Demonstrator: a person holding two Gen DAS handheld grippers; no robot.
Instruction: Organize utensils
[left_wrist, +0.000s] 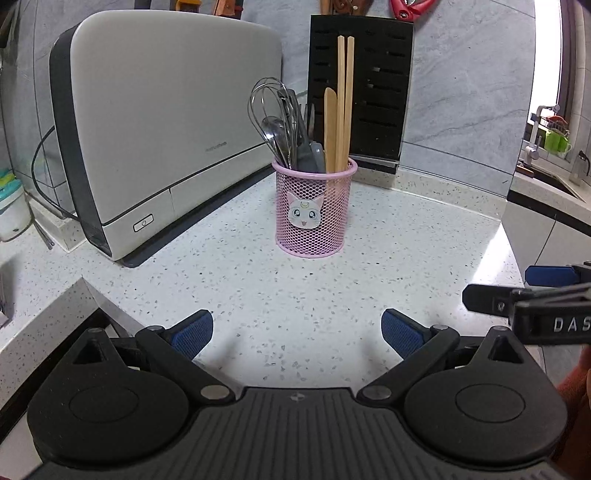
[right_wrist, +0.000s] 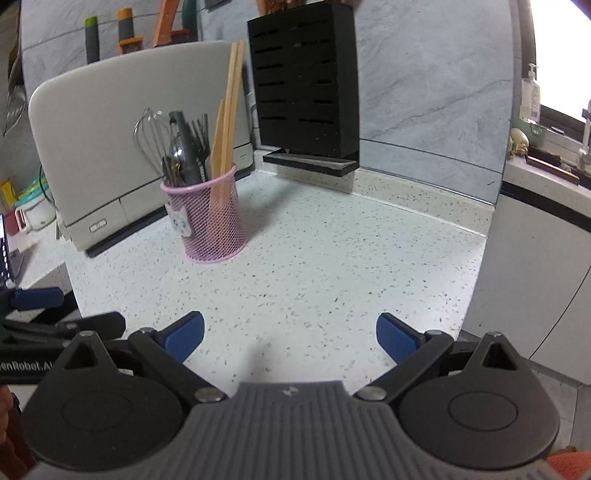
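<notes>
A pink mesh holder (left_wrist: 314, 210) with a cat sticker stands on the speckled white counter (left_wrist: 240, 280). It holds a whisk (left_wrist: 267, 103), spoons, forks, a grey-handled tool and wooden chopsticks with a wooden spatula (left_wrist: 341, 103). It also shows in the right wrist view (right_wrist: 212, 221). My left gripper (left_wrist: 297, 332) is open and empty, low over the counter in front of the holder. My right gripper (right_wrist: 290, 334) is open and empty, to the right of the holder and nearer the counter's edge. Its finger shows in the left wrist view (left_wrist: 546, 275).
A large white appliance (left_wrist: 159, 129) stands left of the holder against the wall. A black slotted knife block (left_wrist: 364, 88) stands behind it. The counter's front edge (left_wrist: 55, 314) steps down at the left. A sink area (left_wrist: 550, 155) lies far right.
</notes>
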